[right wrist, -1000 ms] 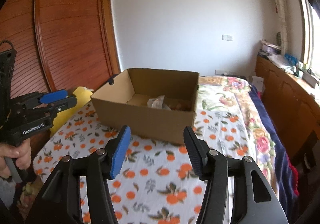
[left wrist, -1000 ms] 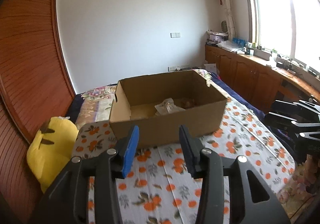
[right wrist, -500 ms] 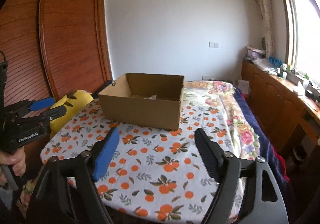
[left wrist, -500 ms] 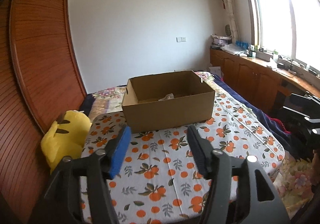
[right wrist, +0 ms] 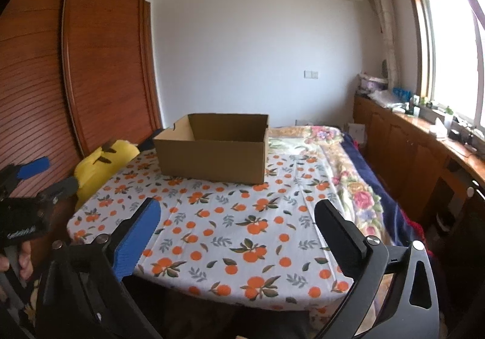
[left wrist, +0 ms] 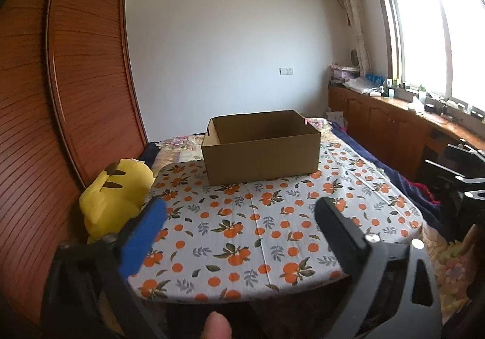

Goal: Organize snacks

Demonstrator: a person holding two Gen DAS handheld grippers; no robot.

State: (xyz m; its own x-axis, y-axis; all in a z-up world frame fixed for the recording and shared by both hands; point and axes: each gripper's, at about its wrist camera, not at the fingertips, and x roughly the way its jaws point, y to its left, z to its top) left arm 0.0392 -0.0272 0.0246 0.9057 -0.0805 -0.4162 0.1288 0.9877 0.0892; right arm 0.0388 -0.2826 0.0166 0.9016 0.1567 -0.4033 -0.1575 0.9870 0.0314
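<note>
An open brown cardboard box (left wrist: pixel 260 148) stands at the far end of a table covered with an orange-print cloth (left wrist: pixel 257 227). The box also shows in the right wrist view (right wrist: pixel 212 151). Its inside is hidden from this low angle, so no snacks show. My left gripper (left wrist: pixel 241 211) is open and empty, held back over the table's near edge. My right gripper (right wrist: pixel 238 213) is open and empty, also near the front edge. The left gripper shows at the left of the right wrist view (right wrist: pixel 45 175).
A yellow plush toy (left wrist: pixel 115 193) sits at the table's left side against the wooden wardrobe (left wrist: pixel 69 96). A bed with floral bedding (right wrist: pixel 342 163) lies behind and right of the table. Wooden cabinets (right wrist: pixel 409 142) run under the window.
Both grippers have pulled back from the box and dropped lower, so the box looks smaller and its contents are out of sight. Both sets of jaws have opened wider.
</note>
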